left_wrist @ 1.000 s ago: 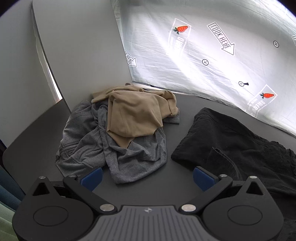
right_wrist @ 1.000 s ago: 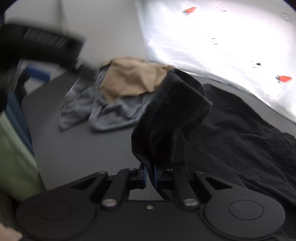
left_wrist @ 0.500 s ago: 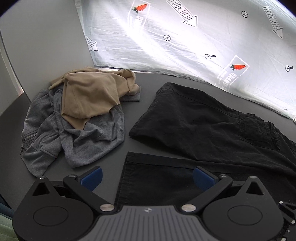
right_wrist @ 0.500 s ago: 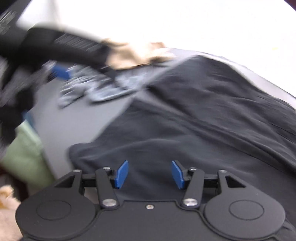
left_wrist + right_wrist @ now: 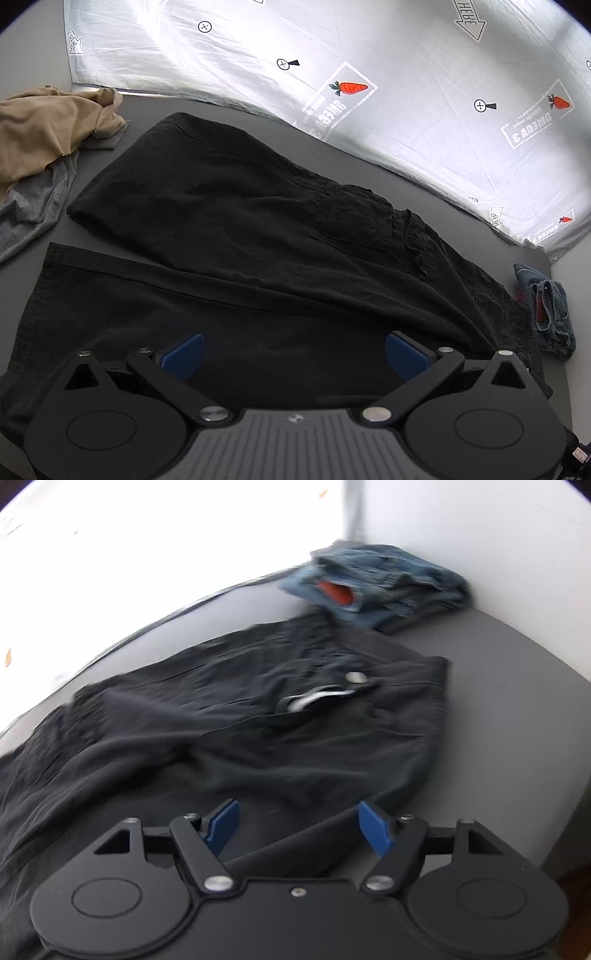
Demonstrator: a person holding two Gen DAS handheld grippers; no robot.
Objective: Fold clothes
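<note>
Black trousers [image 5: 258,236] lie released and spread, the right gripper [image 5: 299,827] having just been opening, empty, seemingly toward the twelve-o'clock waistband; the left gripper [image 5: 293,356] hangs spread.

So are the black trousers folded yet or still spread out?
Spread out: the black trousers lie flat on the table, both legs apart, not folded.

Black trousers [image 5: 258,236] cover the bench [image 5: 509,672] centre; bare strips flank them. Tan-grey pile [image 5: 40,147] and folded jeans [image 5: 388,583] block the far corners.
</note>
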